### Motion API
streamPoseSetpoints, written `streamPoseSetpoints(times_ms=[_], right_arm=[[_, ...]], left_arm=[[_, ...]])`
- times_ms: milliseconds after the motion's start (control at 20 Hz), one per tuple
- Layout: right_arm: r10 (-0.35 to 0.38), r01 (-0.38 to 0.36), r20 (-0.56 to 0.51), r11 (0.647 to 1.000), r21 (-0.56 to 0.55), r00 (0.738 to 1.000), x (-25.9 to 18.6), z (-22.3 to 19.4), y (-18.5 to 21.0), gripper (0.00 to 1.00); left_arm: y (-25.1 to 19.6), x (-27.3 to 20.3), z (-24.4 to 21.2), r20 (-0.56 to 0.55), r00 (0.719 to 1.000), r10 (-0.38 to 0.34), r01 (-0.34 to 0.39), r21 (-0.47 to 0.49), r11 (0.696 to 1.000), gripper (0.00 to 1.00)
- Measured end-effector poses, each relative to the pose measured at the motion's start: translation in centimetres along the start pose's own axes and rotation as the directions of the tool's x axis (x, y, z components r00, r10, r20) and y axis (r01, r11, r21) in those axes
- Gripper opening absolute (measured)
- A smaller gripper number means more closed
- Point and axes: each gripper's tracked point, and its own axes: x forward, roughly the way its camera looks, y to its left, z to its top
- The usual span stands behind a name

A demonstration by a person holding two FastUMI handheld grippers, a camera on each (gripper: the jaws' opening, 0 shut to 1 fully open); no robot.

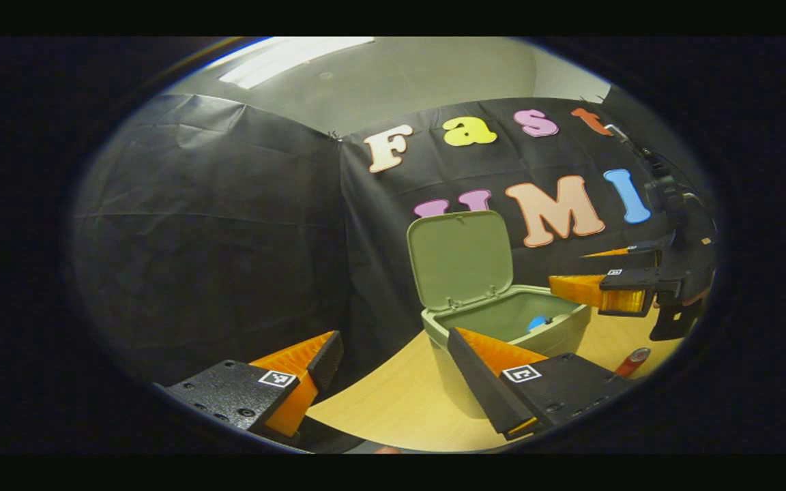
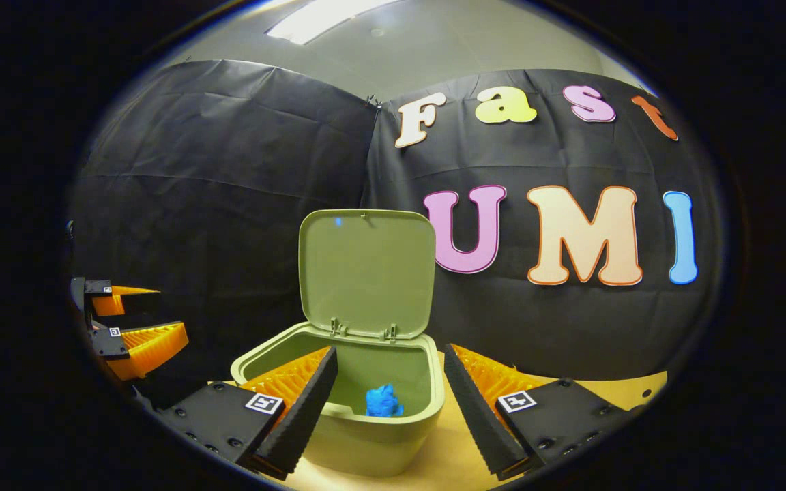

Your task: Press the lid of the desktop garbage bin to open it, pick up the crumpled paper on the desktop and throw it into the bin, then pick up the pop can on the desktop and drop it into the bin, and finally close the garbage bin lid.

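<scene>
The worktop (image 1: 406, 402) carries a bin (image 2: 372, 436) standing against the booth wall, its lid (image 2: 366, 273) swung up and back on the rear hinge, near upright, inner face toward both cameras. Inside, low on the floor of the bin, lies the paper (image 2: 383, 401), a small crumpled wad; that step looks done. Next in size is the can (image 1: 632, 361), seen in the left gripper view on the worktop just beside the bin, on its right in that view; only its upper part shows past the claw's finger, leaning slightly, so I judge its long axis near vertical, top end up, though I cannot tell whether it stands squarely. It should be light, stiff but easily dented, and smooth enough to slip; the best hold is across the round body at mid-height, fingers on opposite sides, with moderate squeeze. The right claw (image 2: 386, 389) hangs just in front of and above the bin mouth, fingers spread wide and empty; from the left gripper view it (image 1: 604, 276) sits over the bin's far rim. The left claw (image 1: 393, 361) is likewise released, holding nothing, off to the bin's left.
</scene>
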Motion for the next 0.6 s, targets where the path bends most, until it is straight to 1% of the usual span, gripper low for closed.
streamPoseSetpoints(times_ms=[50, 100, 150, 200, 250, 300, 400, 450, 500, 550, 600], right_arm=[[-0.015, 0.015, 0.005, 1.000, -0.004, 1.000, -0.5, 0.0, -0.7, 1.00], [-0.030, 0.030, 0.010, 1.000, -0.003, 0.999, -1.2, 0.1, -1.5, 0.98], [-0.042, 0.042, 0.016, 0.999, 0.001, 0.999, -2.0, 0.2, -2.2, 0.98], [-0.057, 0.057, 0.019, 0.998, 0.007, 0.998, -2.8, 0.3, -3.1, 1.00], [-0.074, 0.074, 0.023, 0.997, 0.010, 0.997, -3.7, 0.4, -4.1, 0.98], [-0.095, 0.095, 0.029, 0.995, 0.012, 0.995, -4.7, 0.6, -5.3, 0.98], [-0.141, 0.140, 0.039, 0.990, 0.022, 0.989, -6.7, 0.9, -7.9, 0.98], [-0.164, 0.163, 0.043, 0.986, 0.026, 0.986, -7.8, 0.9, -9.2, 1.00], [-0.189, 0.188, 0.043, 0.982, 0.028, 0.981, -8.9, 1.0, -10.6, 0.98], [-0.215, 0.214, 0.042, 0.976, 0.032, 0.976, -10.1, 0.8, -12.0, 1.00], [-0.241, 0.239, 0.041, 0.970, 0.038, 0.970, -11.3, 0.8, -13.4, 0.98]], left_arm=[[-0.8, 0.1, 0.2, 0.006, 1.000, -0.015, 0.015, -0.007, 1.000, 0.93], [-1.6, 0.3, 0.4, 0.011, 0.999, -0.033, 0.033, -0.016, 0.999, 0.93], [-2.6, 0.3, 0.5, 0.016, 0.999, -0.049, 0.049, -0.029, 0.998, 0.93], [-3.5, 0.2, 0.9, 0.020, 0.997, -0.069, 0.070, -0.046, 0.997, 0.94], [-4.6, 0.2, 1.1, 0.022, 0.996, -0.086, 0.087, -0.060, 0.994, 0.94], [-5.7, 0.3, 1.5, 0.027, 0.994, -0.105, 0.107, -0.070, 0.992, 1.00], [-8.2, 0.3, 2.4, 0.042, 0.988, -0.147, 0.150, -0.073, 0.986, 1.00], [-9.5, 0.3, 2.8, 0.050, 0.984, -0.171, 0.174, -0.069, 0.982, 1.00], [-10.7, 0.2, 3.3, 0.058, 0.980, -0.192, 0.196, -0.069, 0.978, 1.00], [-12.0, 0.1, 3.7, 0.065, 0.974, -0.215, 0.220, -0.072, 0.973, 1.00], [-13.4, 0.0, 4.1, 0.069, 0.969, -0.237, 0.242, -0.078, 0.967, 1.00]])
